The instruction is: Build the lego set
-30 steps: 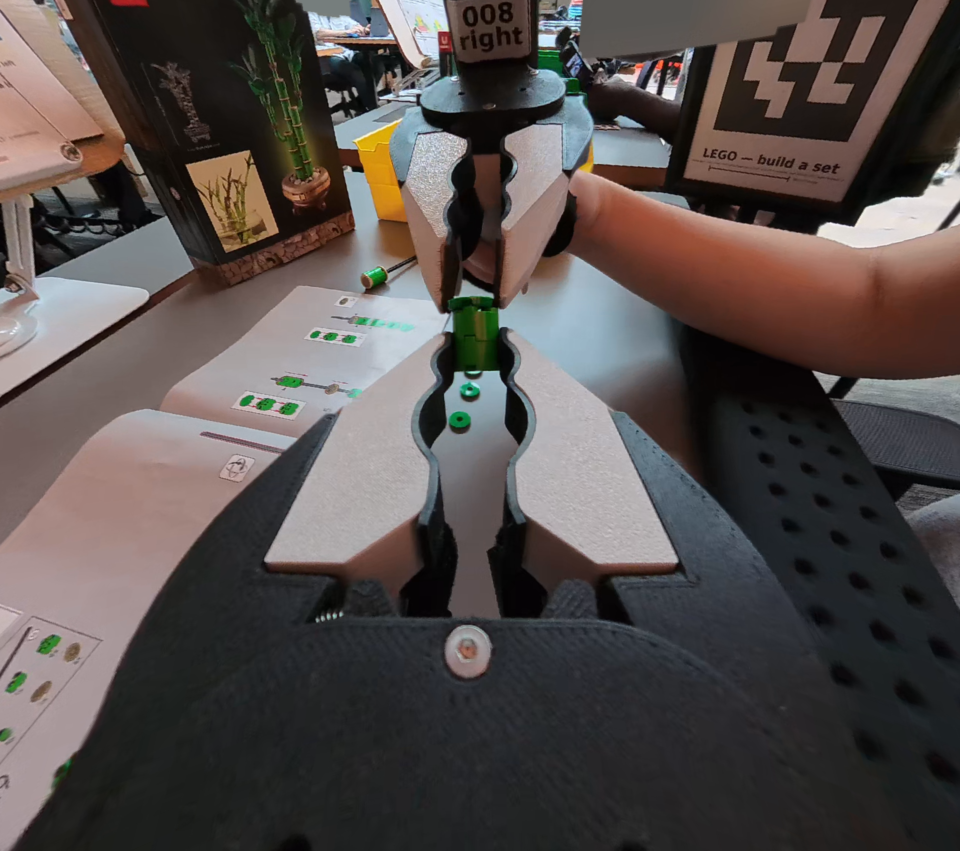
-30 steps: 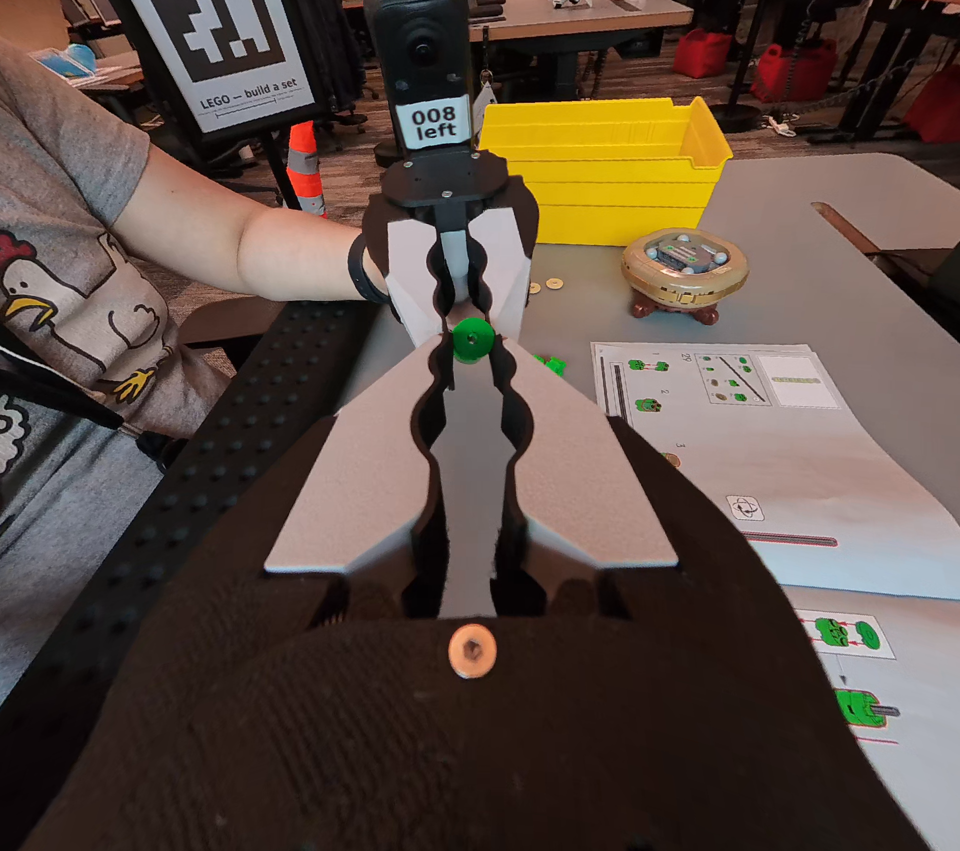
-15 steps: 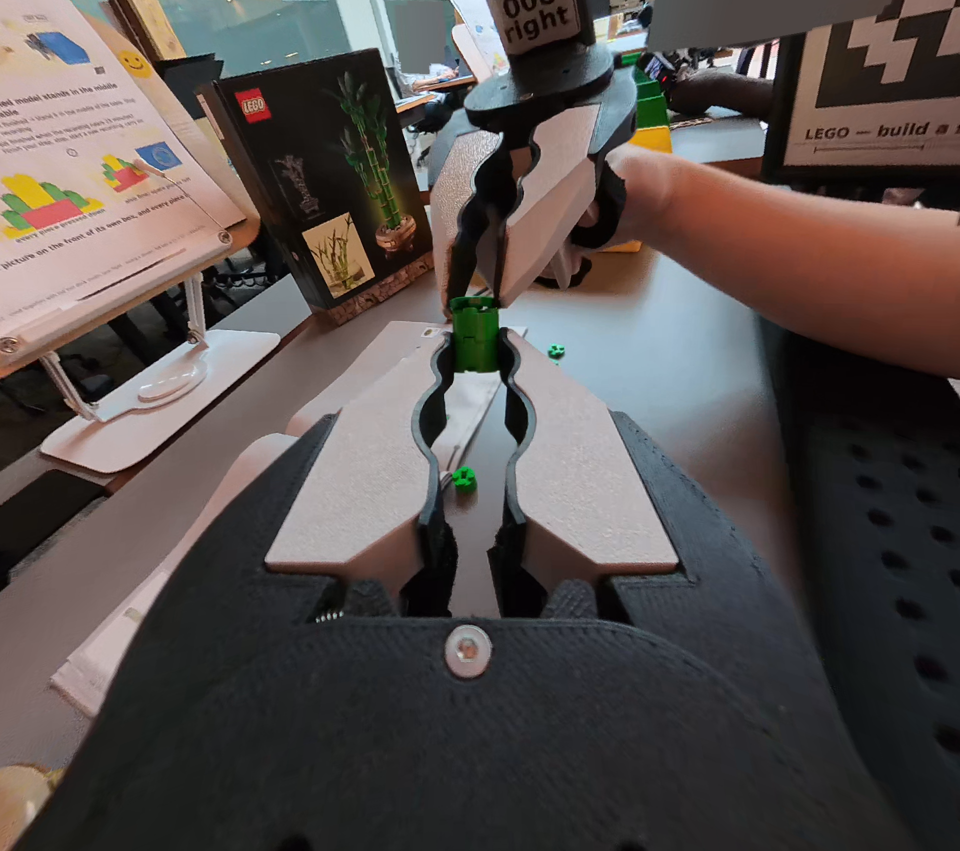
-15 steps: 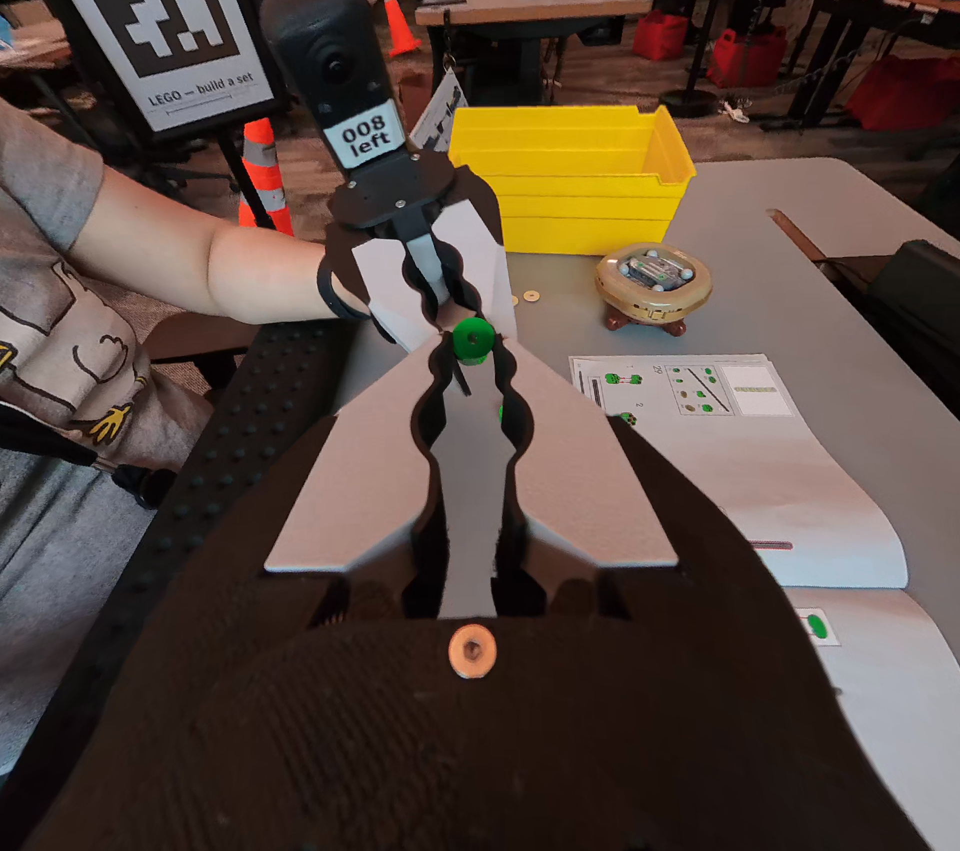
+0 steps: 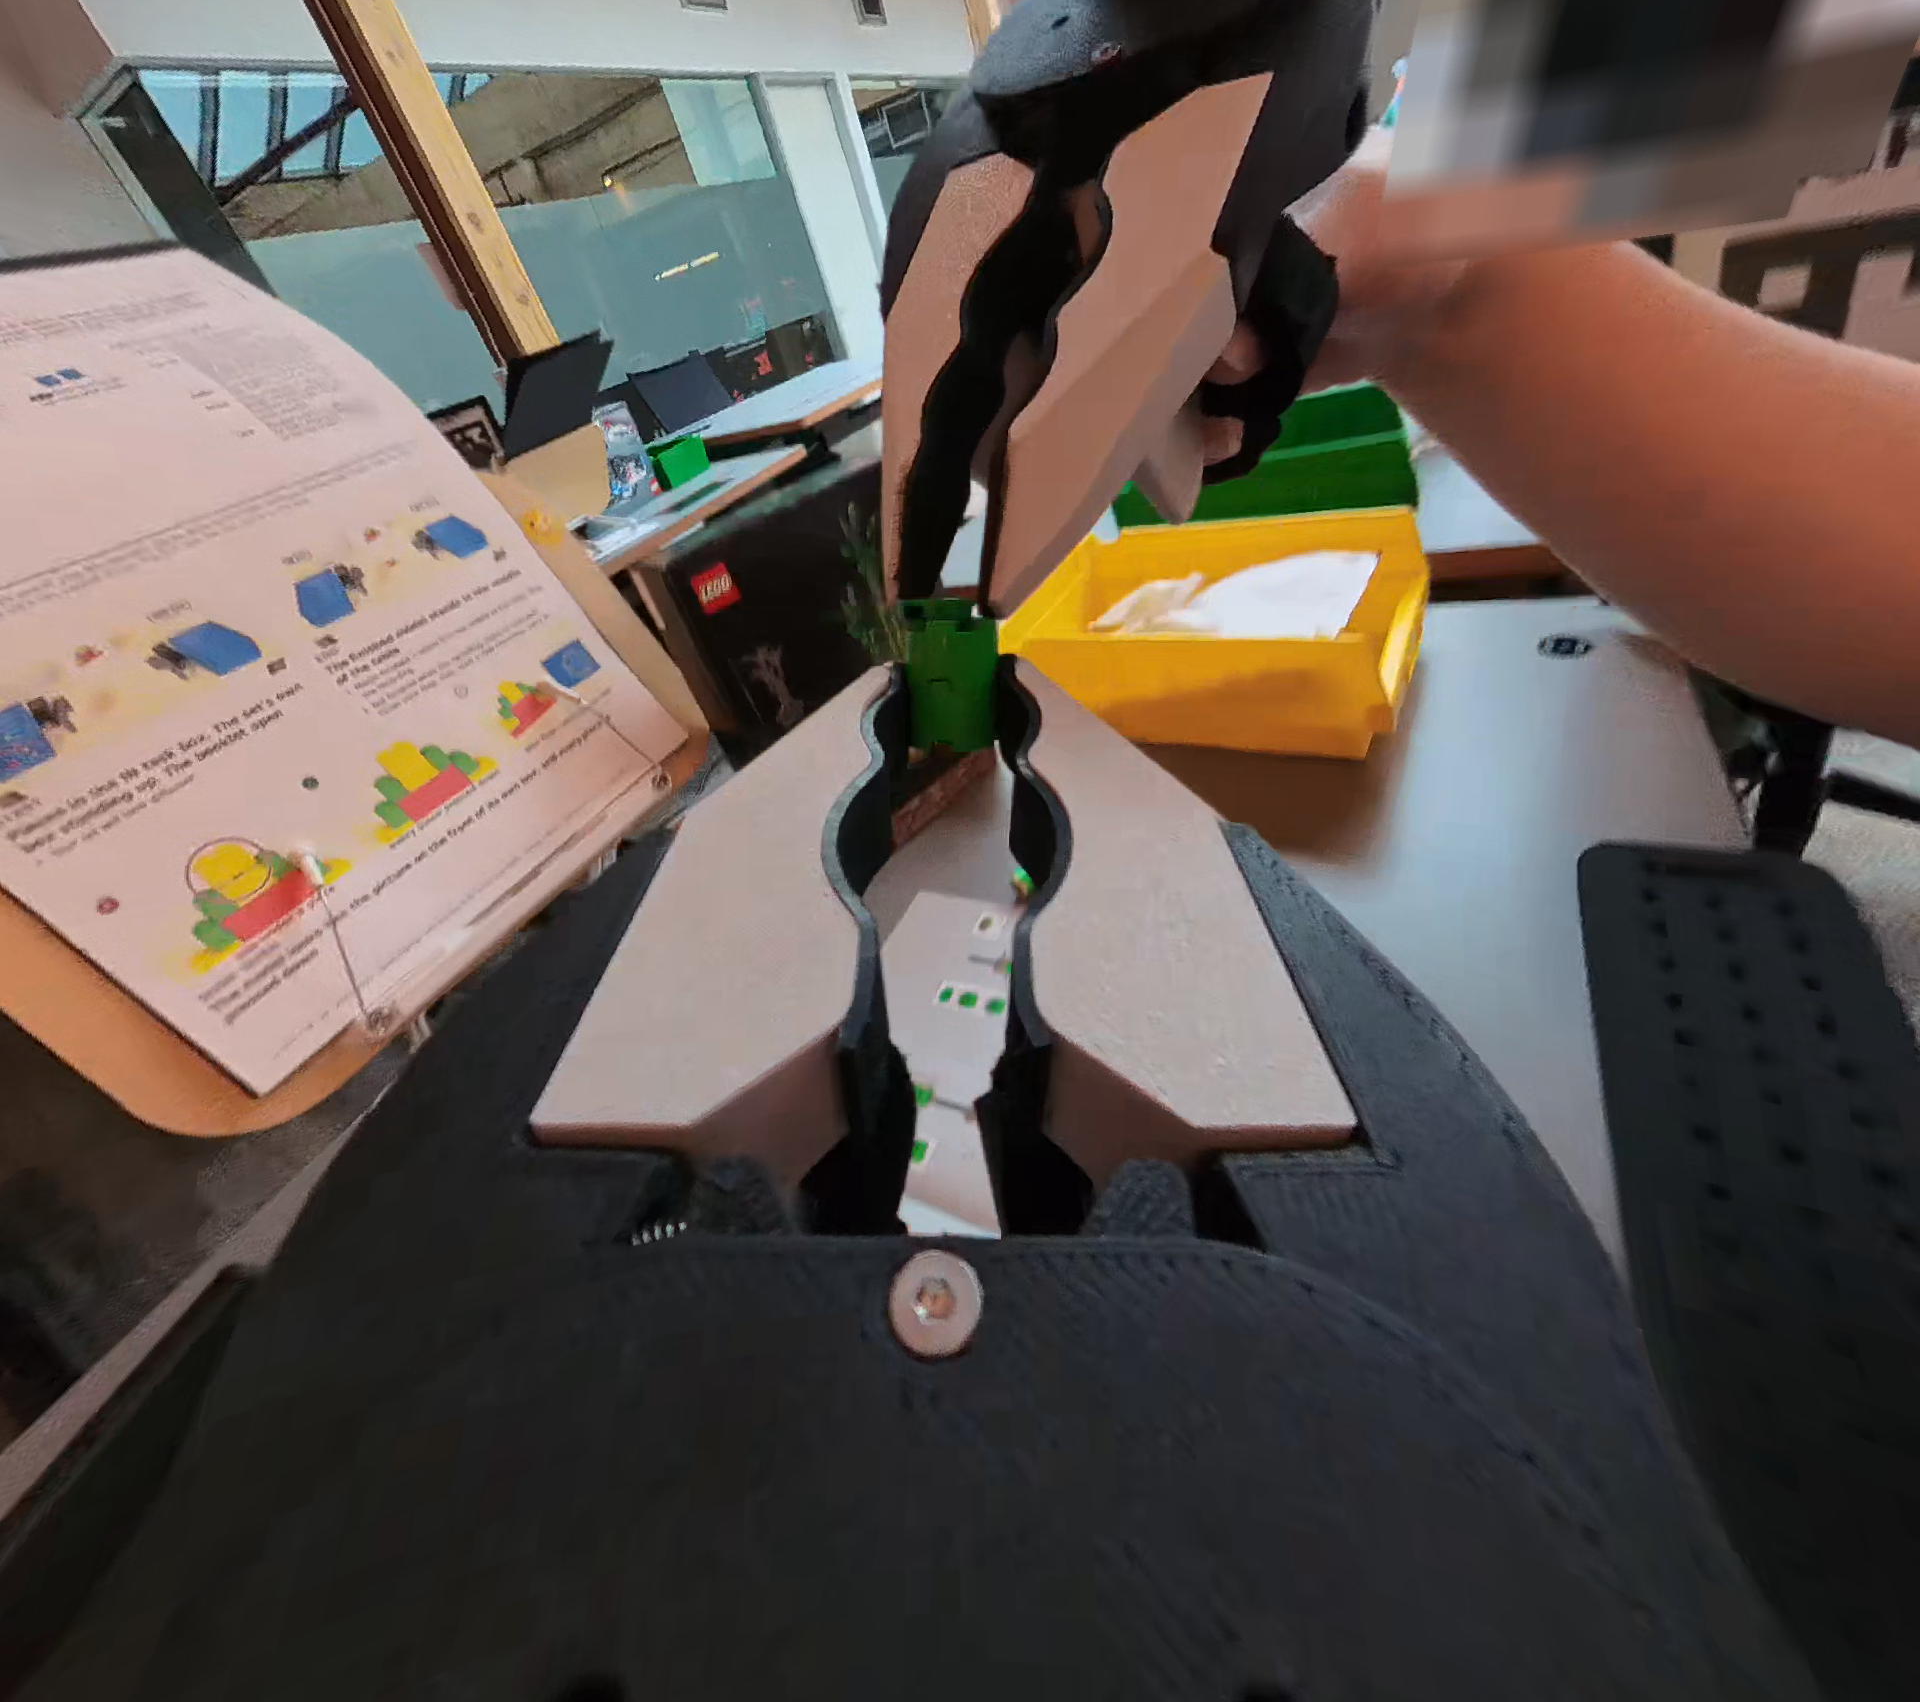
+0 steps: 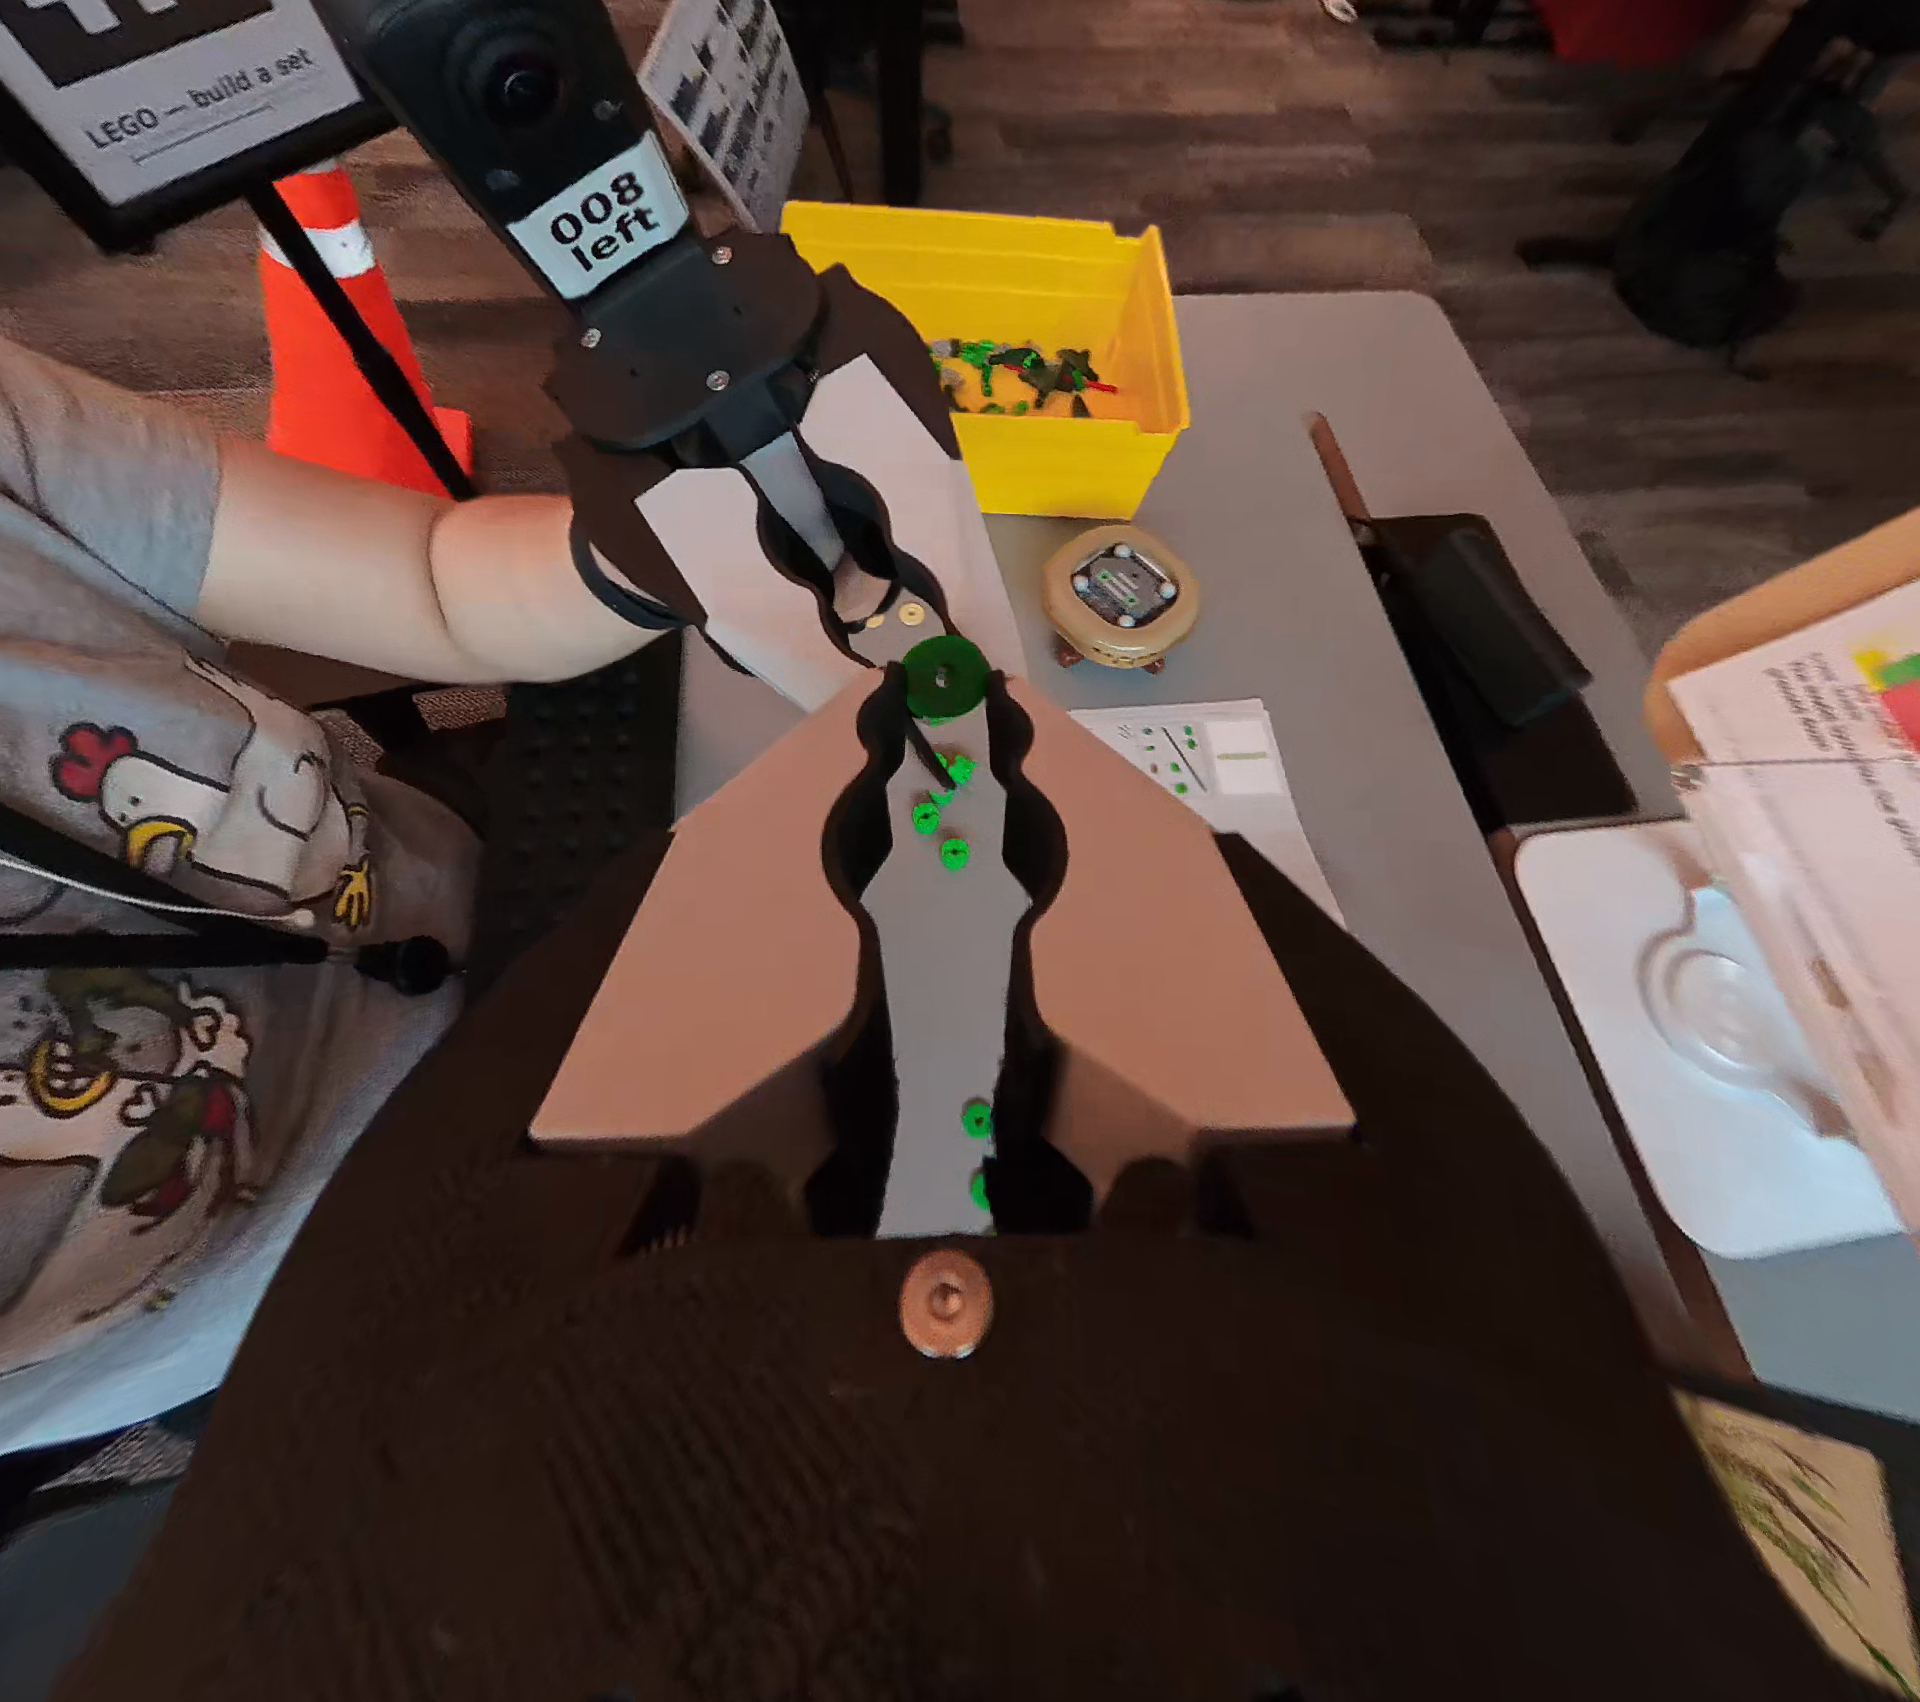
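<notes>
My left gripper (image 5: 948, 702) is shut on a green cylindrical lego stack (image 5: 948, 665) and holds it upright above the table. My right gripper (image 5: 940, 598) comes down from above and its tips meet the top of the stack. In the right wrist view my right gripper (image 6: 943, 688) is shut on the stack's round green end (image 6: 943, 676), with the left gripper (image 6: 868, 613) facing it. A thin black rod (image 6: 925, 748) shows just under the green end. Both grippers hold the same piece in the air.
A yellow bin (image 6: 1060, 463) with loose pieces stands at the back, with a tan round base (image 6: 1120, 603) in front of it. The instruction booklet (image 6: 1195, 748) and loose green pieces (image 6: 940, 821) lie below. An instruction stand (image 5: 260, 665) and the lego box (image 5: 769, 613) are left. The tips of both grippers are at nearly the same place.
Both grippers have risen and tilted together with the green stack. The left view now looks higher into the room, and the right view looks down on the table. Both grips are unchanged.
</notes>
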Available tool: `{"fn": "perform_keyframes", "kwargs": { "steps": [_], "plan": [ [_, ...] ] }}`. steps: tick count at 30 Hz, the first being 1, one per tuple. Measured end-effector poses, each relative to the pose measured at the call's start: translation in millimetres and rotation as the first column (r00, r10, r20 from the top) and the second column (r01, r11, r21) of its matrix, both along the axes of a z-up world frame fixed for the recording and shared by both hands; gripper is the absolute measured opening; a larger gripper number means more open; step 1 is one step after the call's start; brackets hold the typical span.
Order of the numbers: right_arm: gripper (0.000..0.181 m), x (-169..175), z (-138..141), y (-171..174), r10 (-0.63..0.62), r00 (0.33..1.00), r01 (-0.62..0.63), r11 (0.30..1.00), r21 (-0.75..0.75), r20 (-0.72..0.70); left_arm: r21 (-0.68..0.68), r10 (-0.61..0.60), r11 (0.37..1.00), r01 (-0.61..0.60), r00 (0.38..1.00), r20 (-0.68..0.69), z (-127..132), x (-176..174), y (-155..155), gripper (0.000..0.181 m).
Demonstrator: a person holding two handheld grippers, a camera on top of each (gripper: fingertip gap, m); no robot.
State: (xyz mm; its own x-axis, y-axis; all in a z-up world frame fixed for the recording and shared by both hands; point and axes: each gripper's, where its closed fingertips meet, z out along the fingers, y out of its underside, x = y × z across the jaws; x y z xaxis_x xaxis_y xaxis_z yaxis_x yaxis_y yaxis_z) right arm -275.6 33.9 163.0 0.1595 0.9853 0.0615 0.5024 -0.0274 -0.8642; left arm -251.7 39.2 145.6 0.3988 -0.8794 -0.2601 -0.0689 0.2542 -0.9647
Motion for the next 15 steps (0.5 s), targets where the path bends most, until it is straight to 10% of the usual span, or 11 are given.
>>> {"fn": "perform_keyframes", "kwargs": {
  "steps": [5,15],
  "plan": [
    [0.014,-4,39,-8,-0.081,0.987,0.08,0.997,0.016,0.14,-0.055,-0.033,0.998,0.039,0.994,0.104,43,-1,-9,0.014],
    [0.014,-37,45,-10,-0.124,0.965,0.142,0.988,-0.064,0.232,-0.151,-0.061,0.984,0.091,0.979,0.193,52,-30,-14,0.014]
  ]
}}
